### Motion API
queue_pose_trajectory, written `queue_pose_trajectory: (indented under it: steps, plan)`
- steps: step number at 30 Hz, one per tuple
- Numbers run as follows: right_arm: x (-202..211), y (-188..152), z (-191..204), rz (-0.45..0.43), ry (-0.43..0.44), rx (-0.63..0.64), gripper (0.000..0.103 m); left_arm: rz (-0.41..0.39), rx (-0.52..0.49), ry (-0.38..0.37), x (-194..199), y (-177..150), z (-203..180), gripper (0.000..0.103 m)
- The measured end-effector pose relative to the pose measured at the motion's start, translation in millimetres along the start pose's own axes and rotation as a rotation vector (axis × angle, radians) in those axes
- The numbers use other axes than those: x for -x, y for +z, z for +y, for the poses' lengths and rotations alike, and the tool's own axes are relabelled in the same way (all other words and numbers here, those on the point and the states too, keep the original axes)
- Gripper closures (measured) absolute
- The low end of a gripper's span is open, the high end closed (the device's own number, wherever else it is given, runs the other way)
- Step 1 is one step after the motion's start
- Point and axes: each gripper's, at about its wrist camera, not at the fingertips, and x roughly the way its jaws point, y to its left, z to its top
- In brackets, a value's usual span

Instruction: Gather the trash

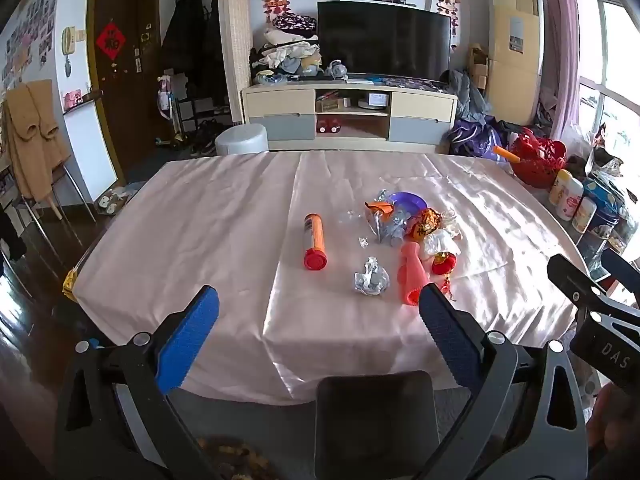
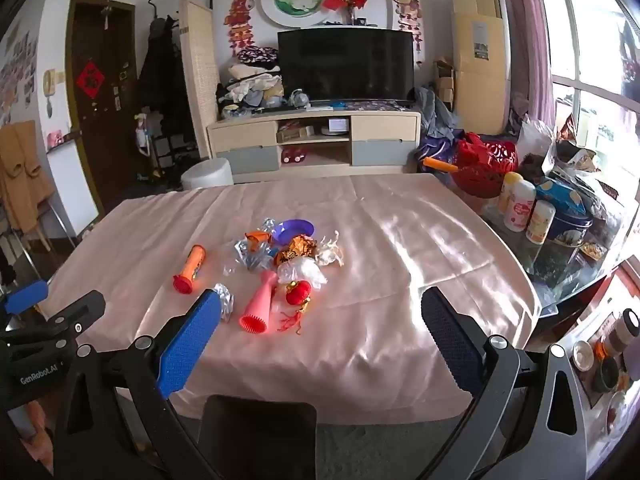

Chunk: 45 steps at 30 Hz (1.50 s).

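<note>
Trash lies in a loose cluster a little past the middle of the pink satin-covered table point(image 1: 200, 216), toward its right edge, and neither tool touches any of it. Both sets of blue-padded fingers stand wide apart with nothing between them: the left gripper point(image 1: 318, 320) hangs over the near edge, and the right gripper point(image 2: 320, 322) hovers beside it over the same edge.

Nearest the fingers sits a crumpled ball of silver foil point(image 1: 371, 277), with a pink ribbed silicone cone point(image 1: 412, 278) just beside it, its open mouth facing the near edge. Next to the cone is a small red lantern ornament with a tassel point(image 2: 299, 293). To the left, apart from the heap, an orange tube with a red cap point(image 1: 314, 241) lies on its side. Farther back, gold and silver wrappers point(image 1: 427, 222) and clear plastic pile against a purple plastic dish point(image 1: 406, 201).

The foil ball looks the easiest first pick: lower one gripper straight over it, straddle it with both pads, and close gently so it does not skid on the slick cloth. The tube may roll, so I would grip it across its width.
</note>
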Motion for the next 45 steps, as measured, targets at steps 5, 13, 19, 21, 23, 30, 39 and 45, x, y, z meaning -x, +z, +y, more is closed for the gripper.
queue_pose_trajectory:
  steps: [5,13,19,21,23,30,39,45]
  plan:
    - [0.0,-0.5,-0.9,-0.002,0.002,-0.001,0.003,0.007,-0.002,0.009,-0.5,0.6,0.3,0.008]
    - [0.8,-4.9,2.1,-0.008,-0.002,0.011,0.003,0.006,-0.007,0.009,0.0,0.2,-1.0,0.008]
    - [0.9,-2.2,-1.0,-0.006,-0.005,0.004,0.003,0.007,-0.001,0.008,-1.8,-6.0,2.1,0.008]
    - [0.6,-2.7,-1.1,-0.006,-0.004,0.005,0.003,0.007,0.001,0.010,1.6,-3.7,2.3,0.008]
    - [0.5,-1.9,-0.1,-0.005,-0.006,0.006,0.003,0.007,0.003,0.012,1.0,-1.3,3.5,0.008]
    - [0.6,-2.6,-1.8,-0.005,-0.007,0.003,0.003,0.006,0.012,0.018,1.8,0.0,5.6,0.008]
    - [-1.5,-3.8,0.7,0.001,-0.012,-0.011,0.003,0.010,0.011,0.015,-0.1,-0.9,6.7,0.008]
    - [-1.8,-4.4,0.5,0.002,-0.011,-0.013,0.003,0.009,0.011,0.016,1.1,-1.4,6.6,0.008]
